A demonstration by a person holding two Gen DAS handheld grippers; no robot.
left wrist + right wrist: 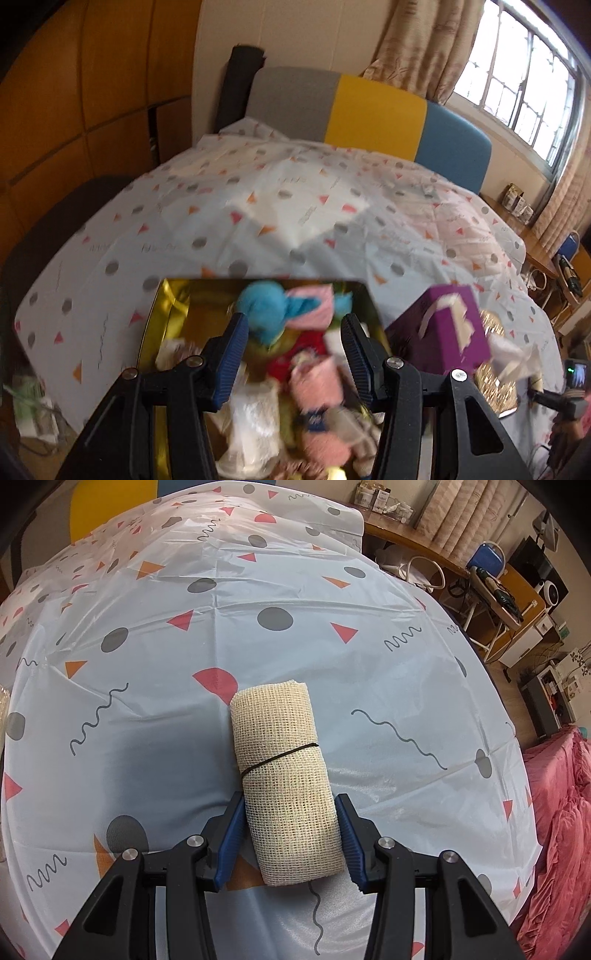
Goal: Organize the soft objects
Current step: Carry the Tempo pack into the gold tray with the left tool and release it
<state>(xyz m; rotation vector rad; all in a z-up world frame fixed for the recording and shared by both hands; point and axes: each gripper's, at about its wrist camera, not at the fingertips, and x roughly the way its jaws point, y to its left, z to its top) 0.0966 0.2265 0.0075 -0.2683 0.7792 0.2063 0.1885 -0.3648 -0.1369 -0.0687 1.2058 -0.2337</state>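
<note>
In the left wrist view, a gold tin box (168, 314) on the patterned bed cover holds several soft items: a blue plush (264, 308), pink folded cloths (314, 384), a red piece and white cloth. My left gripper (293, 338) is open and empty, hovering over the box. In the right wrist view, a rolled beige mesh cloth (284, 775) tied with a dark band lies on the cover. My right gripper (291, 825) has its blue pads on both sides of the roll's near end, touching it.
A purple tissue box (448, 328) stands right of the tin, with a gold woven item (495, 384) beside it. The bed has a grey, yellow and blue headboard (373, 110). A wooden desk (424, 550) and a pink blanket (565, 830) lie to the right.
</note>
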